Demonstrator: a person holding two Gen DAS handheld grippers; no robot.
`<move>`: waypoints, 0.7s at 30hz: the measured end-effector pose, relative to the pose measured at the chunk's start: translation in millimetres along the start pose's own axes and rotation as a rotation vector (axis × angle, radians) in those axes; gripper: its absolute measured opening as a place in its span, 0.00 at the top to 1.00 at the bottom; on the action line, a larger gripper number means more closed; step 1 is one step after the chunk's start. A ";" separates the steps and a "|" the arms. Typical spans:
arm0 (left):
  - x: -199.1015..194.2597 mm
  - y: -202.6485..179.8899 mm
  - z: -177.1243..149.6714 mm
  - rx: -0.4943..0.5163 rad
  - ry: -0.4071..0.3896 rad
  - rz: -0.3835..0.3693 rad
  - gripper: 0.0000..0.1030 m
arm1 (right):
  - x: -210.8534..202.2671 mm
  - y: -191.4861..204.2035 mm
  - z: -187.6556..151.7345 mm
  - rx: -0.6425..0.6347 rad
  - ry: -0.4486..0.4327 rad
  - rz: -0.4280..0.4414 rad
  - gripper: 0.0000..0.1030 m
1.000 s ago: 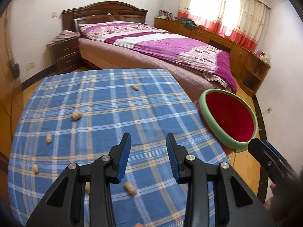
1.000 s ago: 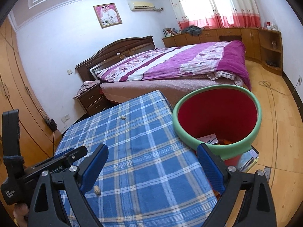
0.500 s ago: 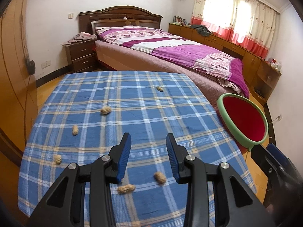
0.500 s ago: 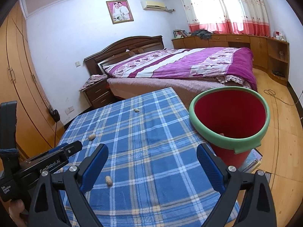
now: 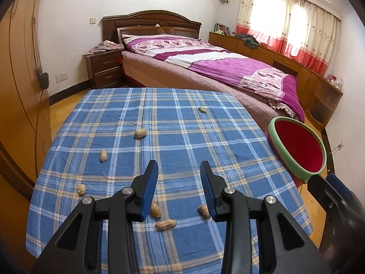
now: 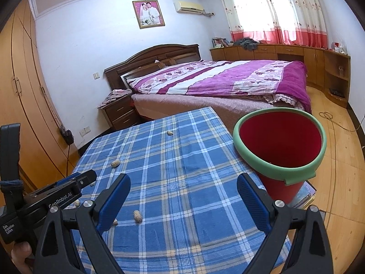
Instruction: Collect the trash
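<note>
Hand-held gripper, left, is being held open and empty over the surface, the nearest peanut shells lying at six o'clock, while the open right one is being kept near the bin at two o'clock for dropping.

Purple-quilted bed, curtained window, wood floor

Bed: we see a purple floral quilt over it.
Nightstand: beside the headboard.
Wedding portrait: on the wall.
Curtains: over the window.
</note>
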State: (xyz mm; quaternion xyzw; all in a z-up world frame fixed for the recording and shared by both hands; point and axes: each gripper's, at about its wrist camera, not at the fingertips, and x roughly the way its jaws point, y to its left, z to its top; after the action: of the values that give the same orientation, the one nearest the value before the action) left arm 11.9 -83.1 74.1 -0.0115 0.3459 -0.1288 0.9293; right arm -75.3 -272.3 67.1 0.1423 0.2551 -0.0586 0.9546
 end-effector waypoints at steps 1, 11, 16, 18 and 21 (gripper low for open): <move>-0.3 0.4 0.2 -0.001 -0.001 0.000 0.63 | -1.0 0.8 0.2 -0.002 -0.001 0.000 0.06; -1.5 2.5 0.3 -0.006 -0.004 0.004 0.63 | -1.1 2.3 -0.1 -0.002 -0.001 -0.001 0.07; -1.4 3.0 0.4 -0.005 -0.005 0.004 0.63 | -1.0 2.5 -0.3 -0.002 -0.001 -0.001 0.06; -1.3 3.1 0.5 -0.005 -0.004 0.003 0.63 | -0.8 2.3 -0.3 -0.002 -0.001 0.000 0.06; -1.4 3.2 0.5 -0.006 -0.004 0.003 0.63 | -0.7 2.2 -0.2 -0.002 -0.001 0.000 0.06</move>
State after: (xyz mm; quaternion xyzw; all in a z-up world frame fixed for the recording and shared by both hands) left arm 12.0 -79.7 75.0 -0.0138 0.3444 -0.1262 0.9302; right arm -75.6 -270.2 67.8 0.1413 0.2549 -0.0586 0.9548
